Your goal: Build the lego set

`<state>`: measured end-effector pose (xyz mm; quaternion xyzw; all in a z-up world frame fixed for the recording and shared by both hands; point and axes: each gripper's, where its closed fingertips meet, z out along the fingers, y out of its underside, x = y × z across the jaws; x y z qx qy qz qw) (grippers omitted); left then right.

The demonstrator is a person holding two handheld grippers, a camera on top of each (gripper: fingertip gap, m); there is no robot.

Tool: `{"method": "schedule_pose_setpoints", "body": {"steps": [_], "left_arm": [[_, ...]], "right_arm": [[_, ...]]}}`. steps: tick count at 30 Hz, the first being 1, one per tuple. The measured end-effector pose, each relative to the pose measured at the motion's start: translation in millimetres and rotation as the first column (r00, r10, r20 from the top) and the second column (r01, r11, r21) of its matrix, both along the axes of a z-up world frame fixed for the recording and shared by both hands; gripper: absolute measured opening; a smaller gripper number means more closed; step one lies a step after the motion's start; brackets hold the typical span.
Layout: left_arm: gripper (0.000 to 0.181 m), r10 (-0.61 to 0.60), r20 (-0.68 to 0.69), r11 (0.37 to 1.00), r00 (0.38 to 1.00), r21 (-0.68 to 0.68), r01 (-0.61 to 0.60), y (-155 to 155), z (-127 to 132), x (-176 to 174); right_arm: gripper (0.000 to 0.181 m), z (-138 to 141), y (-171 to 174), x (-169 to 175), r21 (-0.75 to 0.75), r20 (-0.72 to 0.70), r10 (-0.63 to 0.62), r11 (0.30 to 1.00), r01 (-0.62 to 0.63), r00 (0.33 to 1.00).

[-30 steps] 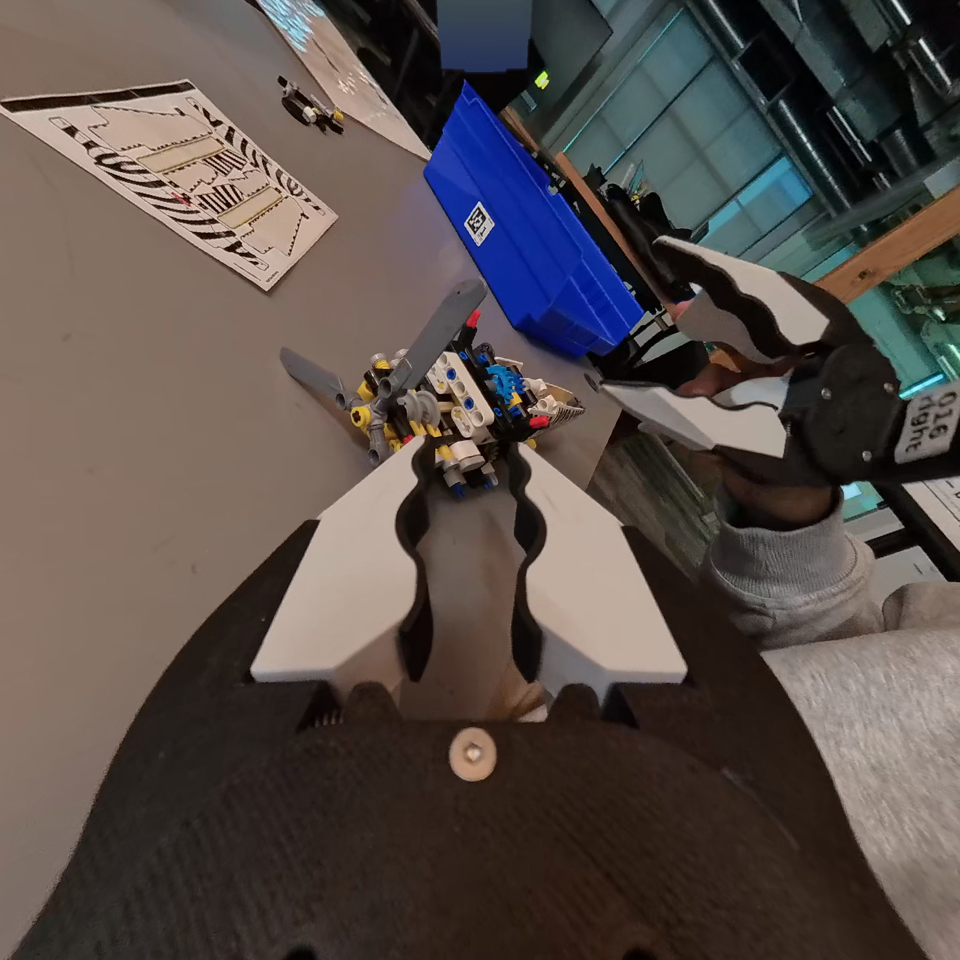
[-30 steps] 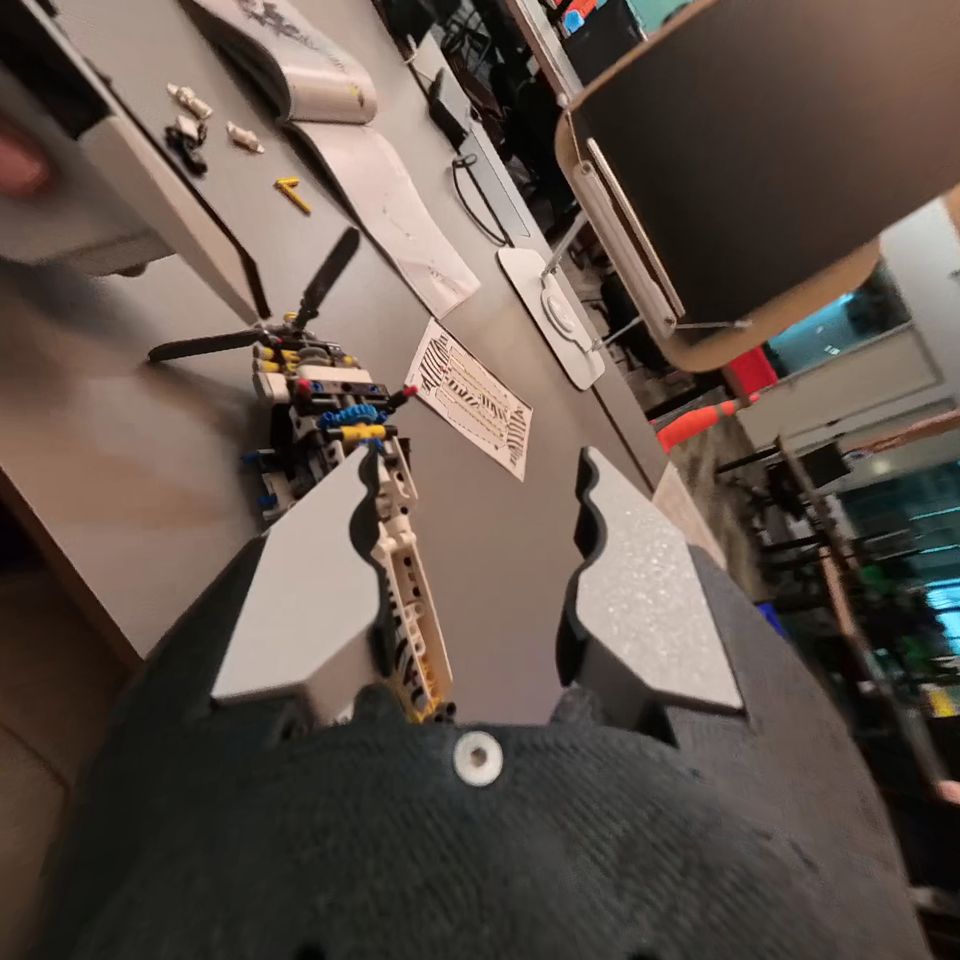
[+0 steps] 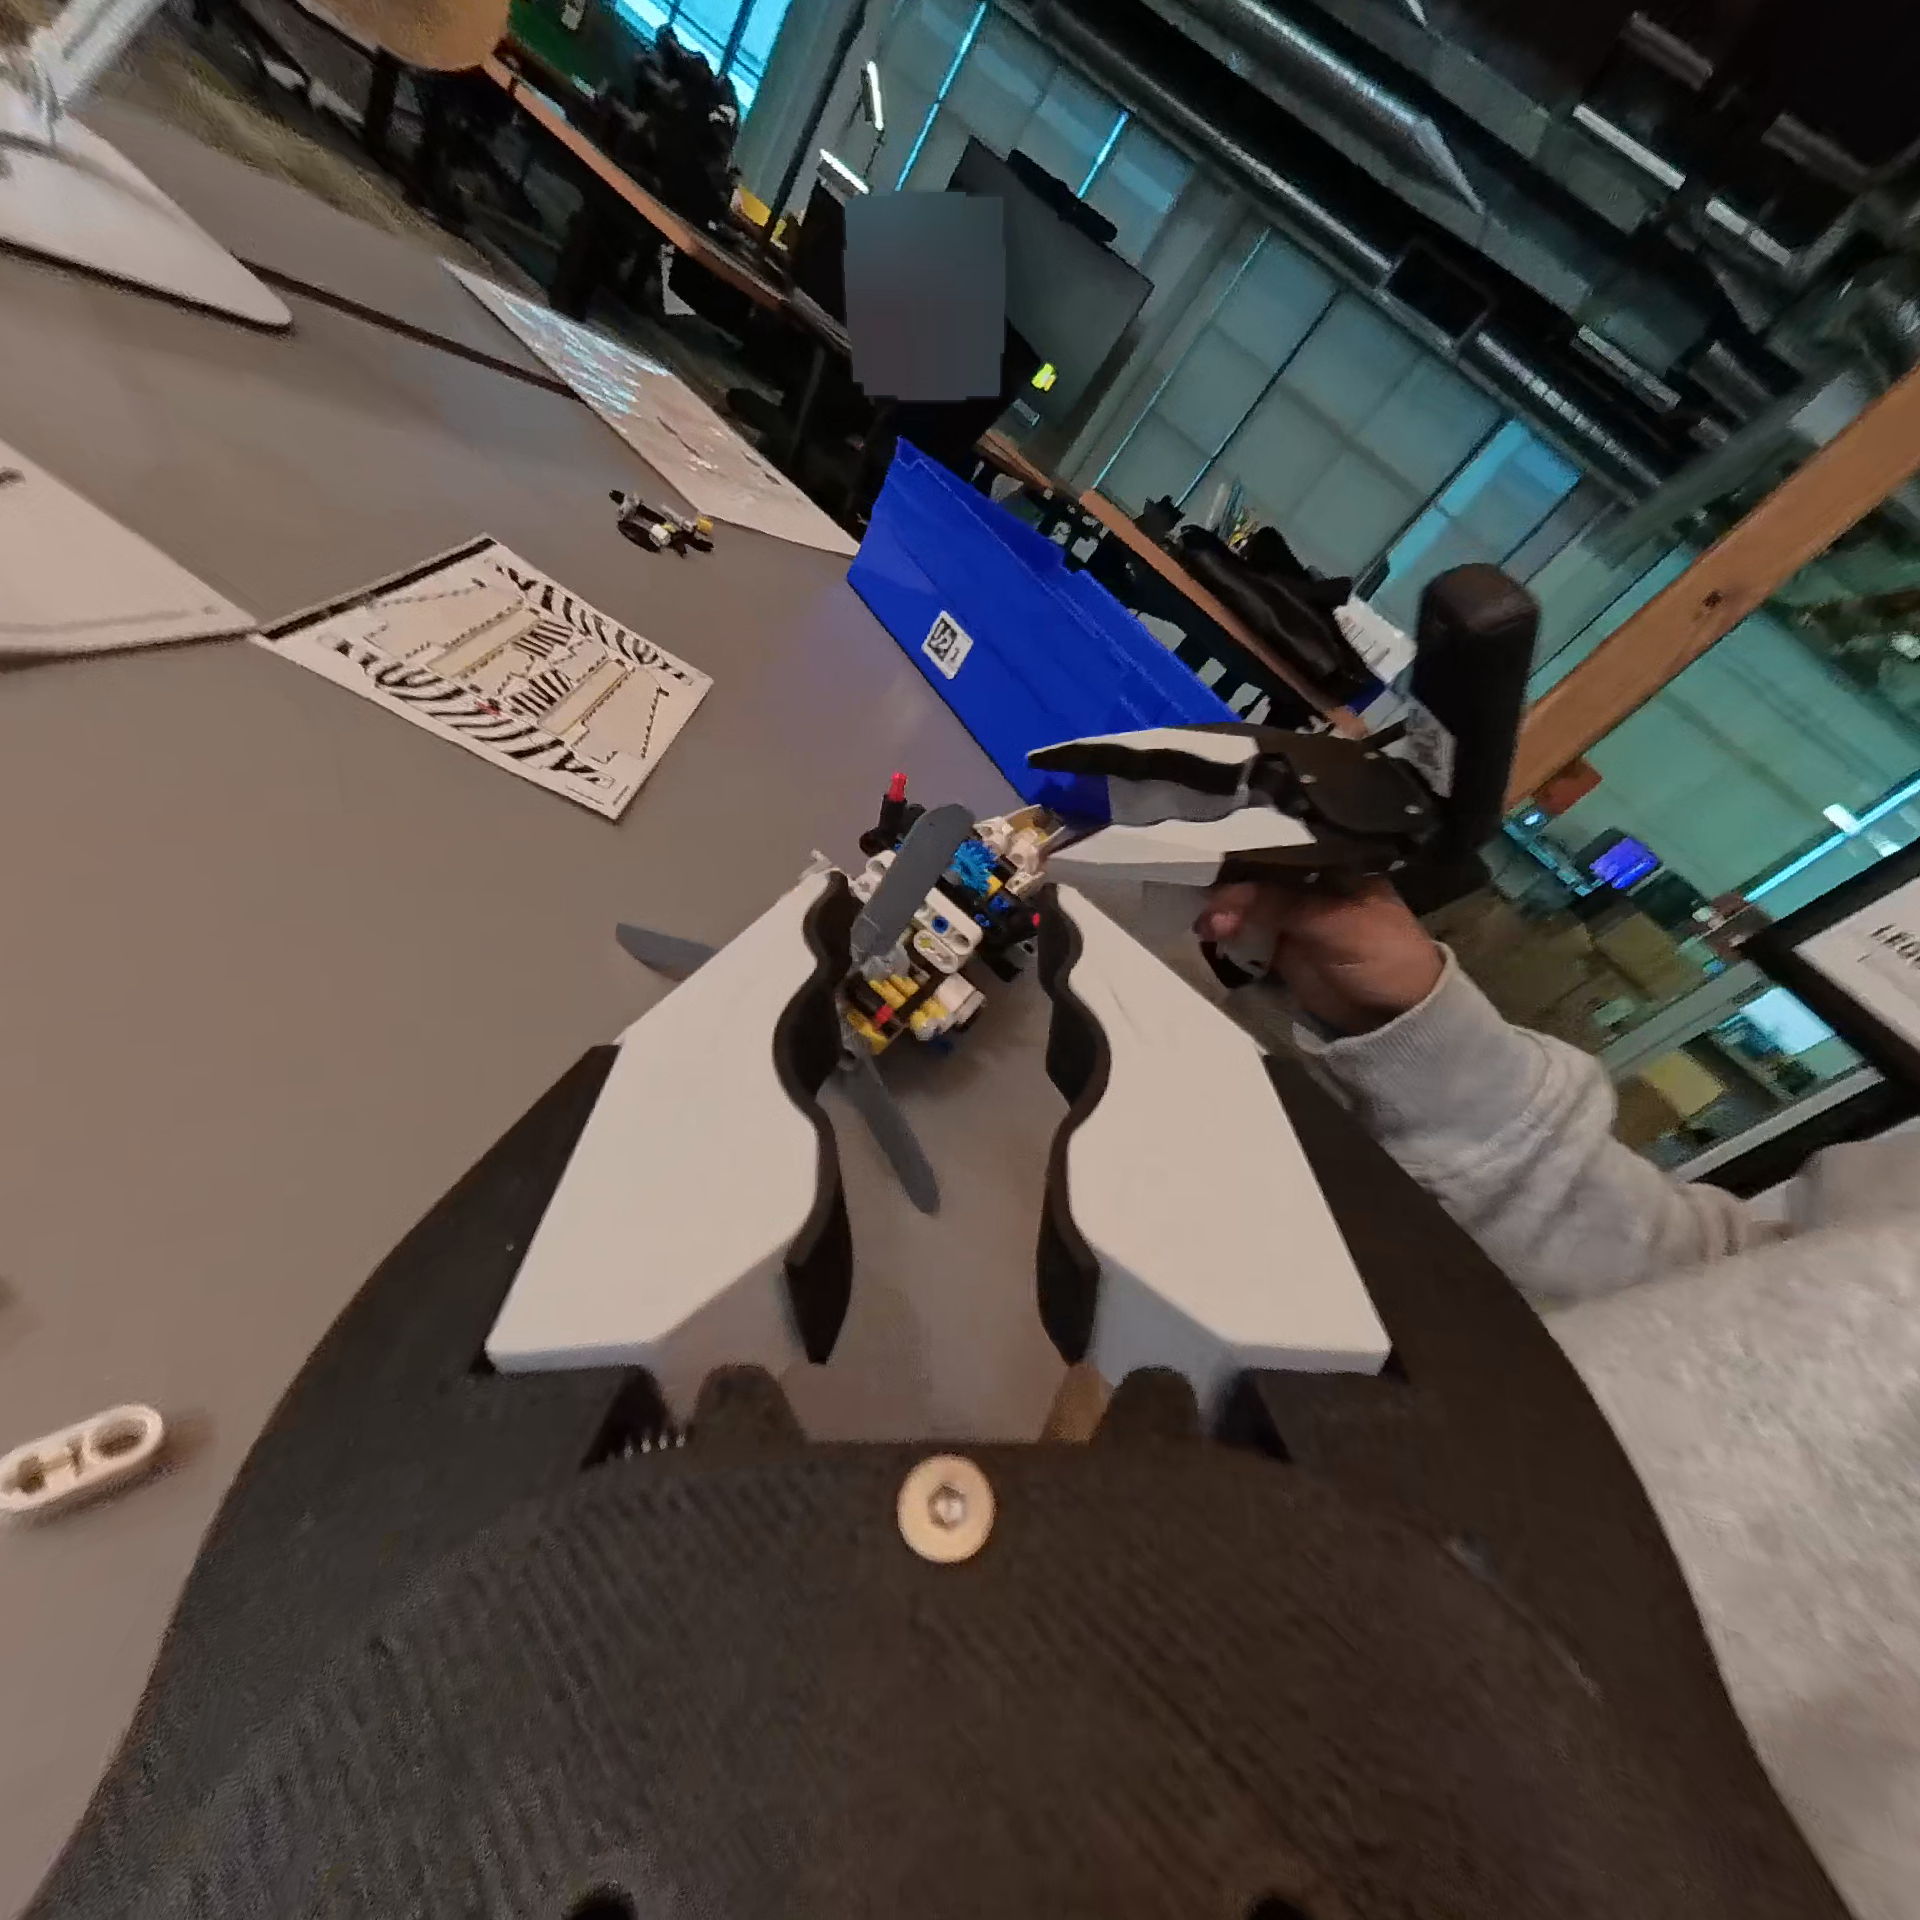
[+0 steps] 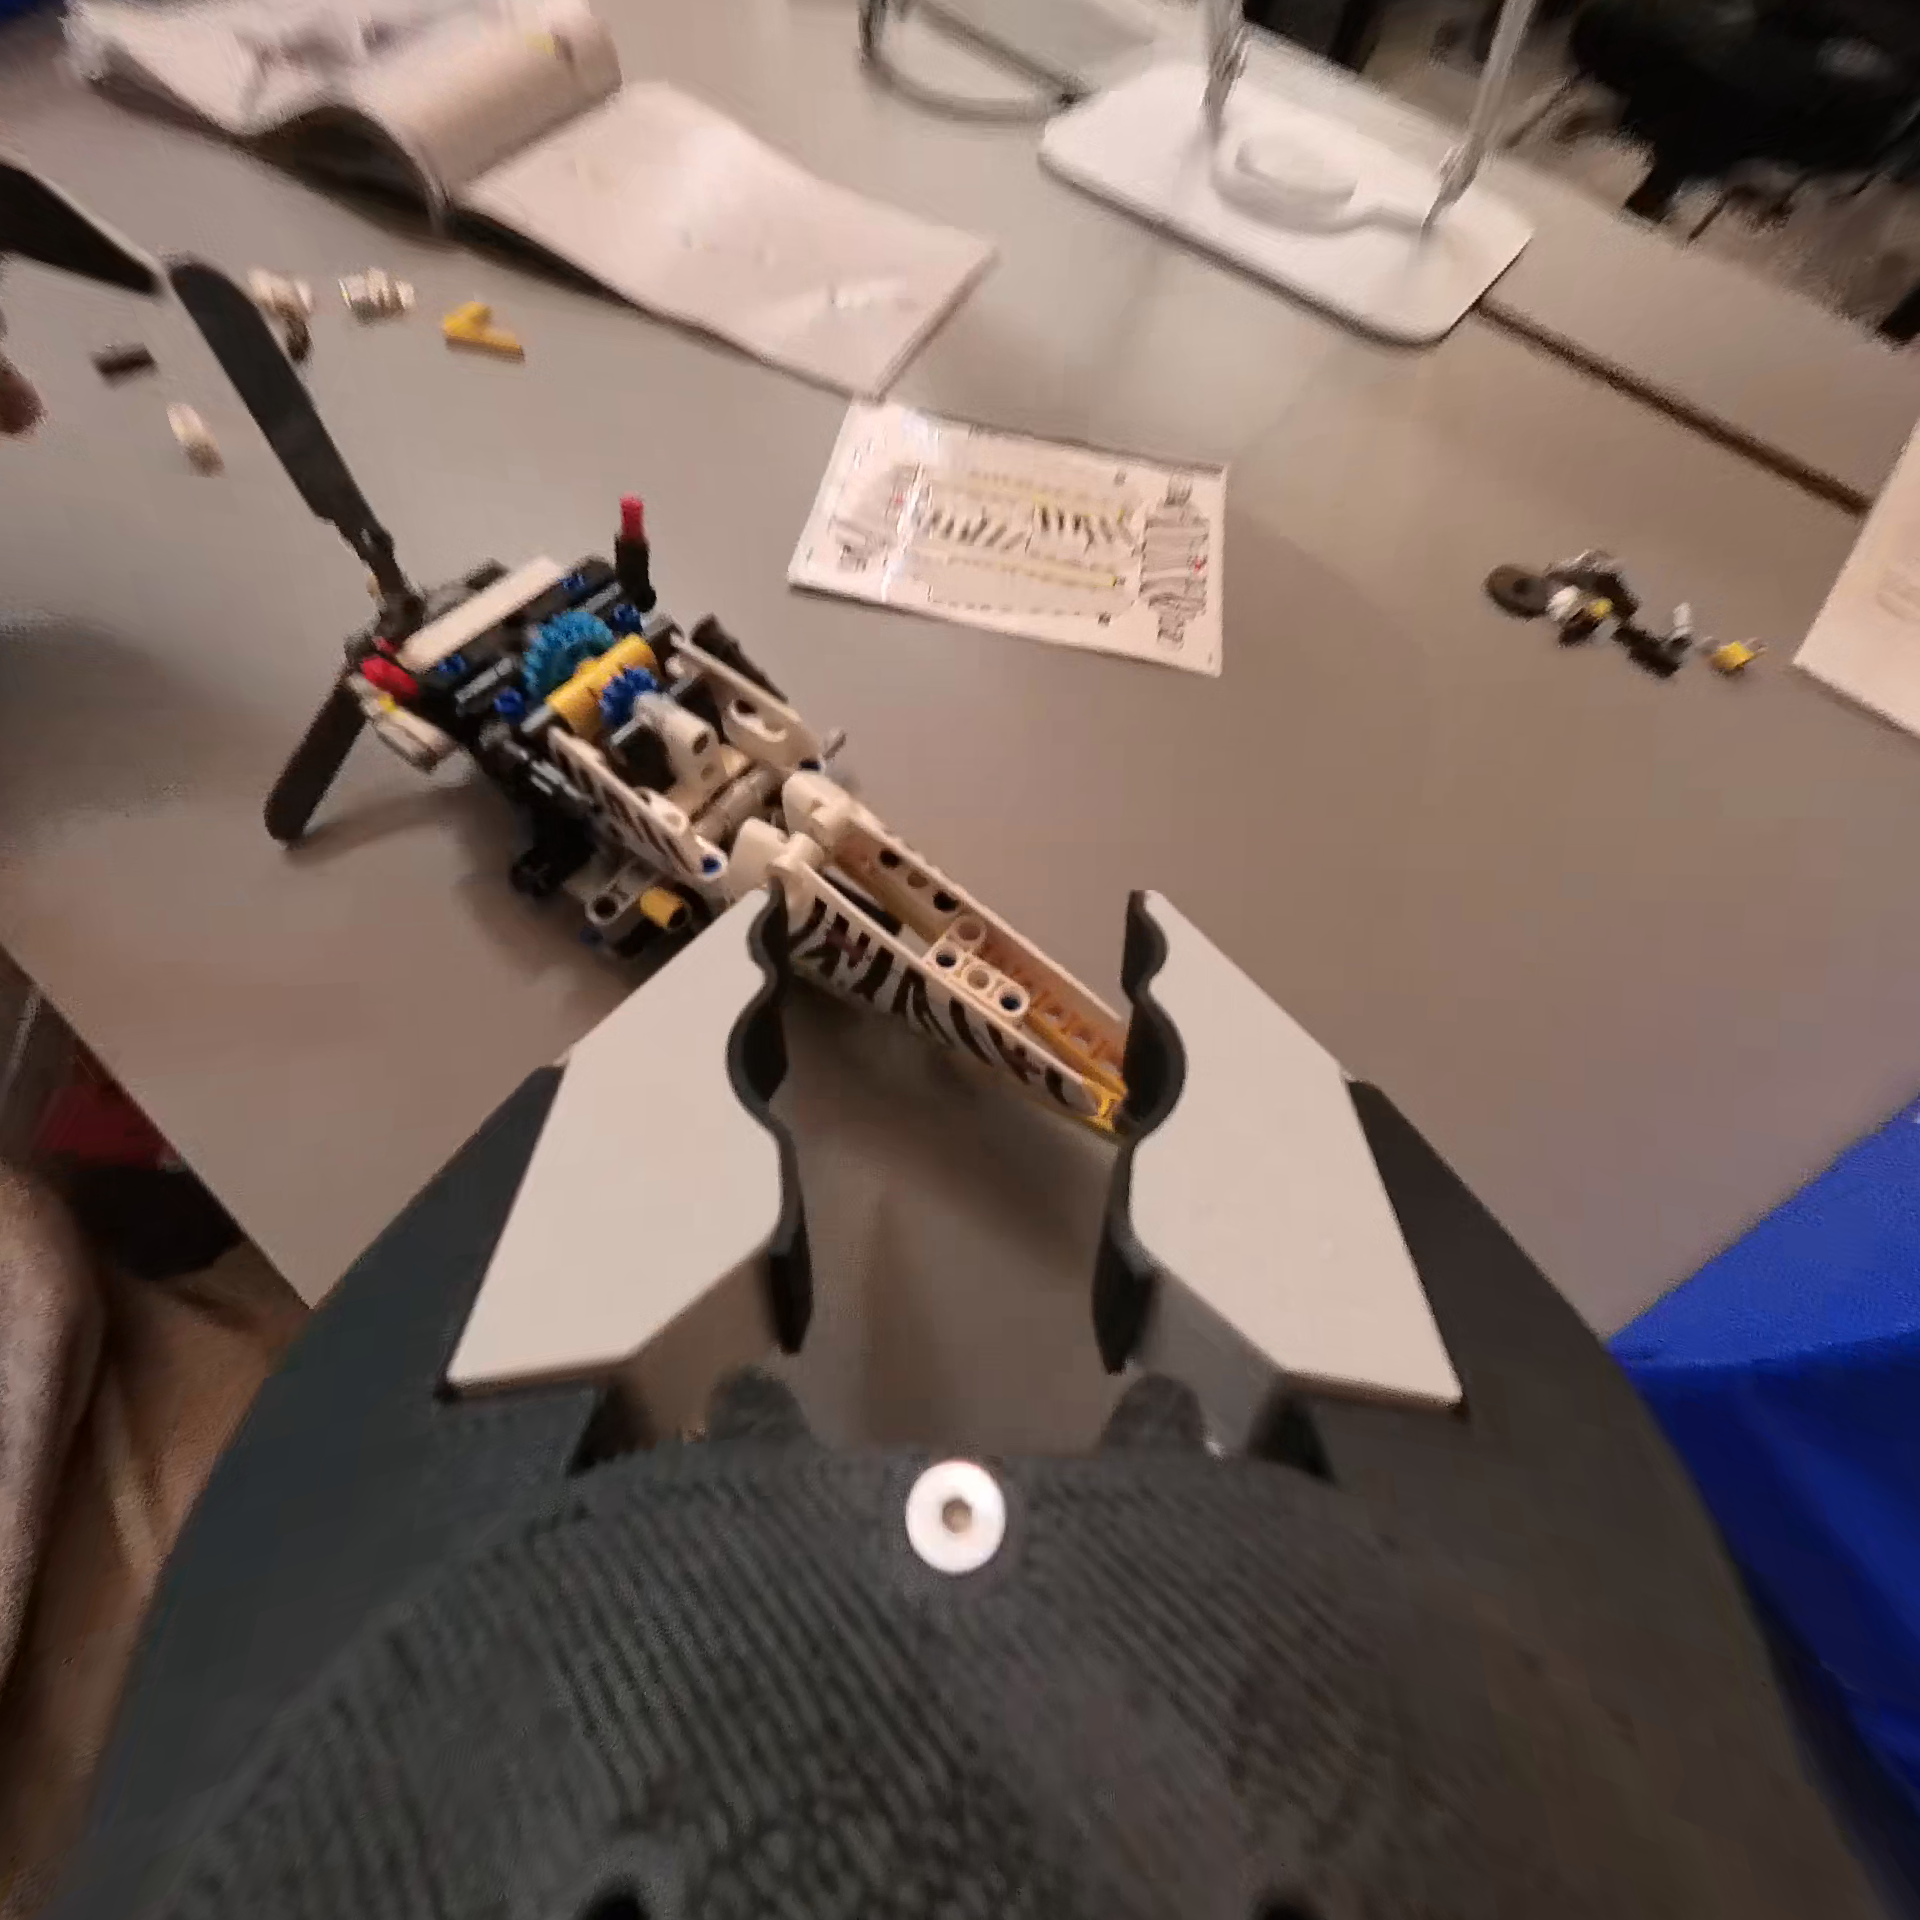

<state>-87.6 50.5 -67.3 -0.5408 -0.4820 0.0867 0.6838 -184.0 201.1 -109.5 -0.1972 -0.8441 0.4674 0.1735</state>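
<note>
Plane model point(image 4: 644, 748) sitting on the grey table point(image 4: 1351, 831), propeller end toward left gripper point(image 3: 935, 914), striped tail between the wide-apart fingers of right gripper point(image 4: 945, 925). Both spread, holding nothing (left maybe brushing a blade, hard to tell). Looks like the grab-and-steady step; next probably closing gently on the tail beams, minding the loose bits point(image 4: 1600, 613).

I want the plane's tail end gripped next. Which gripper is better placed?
Right. The right gripper is open with the model's striped tail already between its fingers; the left gripper faces the propeller end.
</note>
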Motion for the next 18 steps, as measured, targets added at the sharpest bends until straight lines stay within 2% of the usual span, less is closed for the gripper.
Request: {"method": "schedule_pose_setpoints", "body": {"steps": [2, 3, 6, 11, 13, 14, 16, 17, 18], "left_arm": [[0.035, 0.006, -0.003, 0.997, 1.0, -0.071, -0.006, 0.1, -5.4, -6.0], [0.037, 0.003, 0.006, 0.994, 1.0, -0.106, -0.002, 0.0, -9.2, -8.9], [0.04, -0.005, 0.006, 0.987, 1.0, -0.163, 0.006, -1.3, -11.2, -17.0], [0.039, -0.017, -0.022, 0.981, 1.0, -0.192, 0.013, -2.1, -2.1, -34.2], [0.041, -0.03, -0.034, 0.977, 0.999, -0.212, 0.022, -2.4, 1.4, -42.8], [0.051, -0.055, -0.053, 0.975, 0.997, -0.217, 0.042, -0.7, 5.5, -45.5], [0.083, -0.106, -0.102, 0.974, 0.989, -0.209, 0.083, 4.1, 20.7, -47.2], [0.093, -0.102, -0.128, 0.972, 0.987, -0.222, 0.072, 3.4, 27.8, -49.7], [0.095, -0.076, -0.157, 0.967, 0.985, -0.254, 0.035, -0.2, 32.9, -54.6]], "right_arm": [[0.064, 12.3, 0.0, 0.7, -0.126, -0.05, -0.031, 0.992, 0.024, 0.998], [0.073, 18.6, 1.2, 0.0, -0.209, -0.058, -0.066, 0.977, 0.053, 0.996], [0.088, 27.0, 6.8, 2.0, -0.41, 0.02, -0.141, 0.902, 0.136, 0.99], [0.064, 44.0, 15.7, 2.8, -0.485, -0.076, -0.225, 0.86, 0.161, 0.971], [0.062, 42.9, 14.2, 3.7, -0.469, -0.093, -0.231, 0.868, 0.162, 0.968], [0.064, 41.6, 11.6, 5.4, -0.456, -0.099, -0.221, 0.877, 0.154, 0.97], [0.073, 36.0, 6.1, 9.2, -0.42, -0.049, -0.203, 0.893, 0.164, 0.978], [0.079, 34.6, 5.7, 11.6, -0.411, -0.006, -0.203, 0.893, 0.183, 0.979], [0.081, 37.3, 7.3, 13.6, -0.425, 0.009, -0.212, 0.883, 0.196, 0.977]]}}
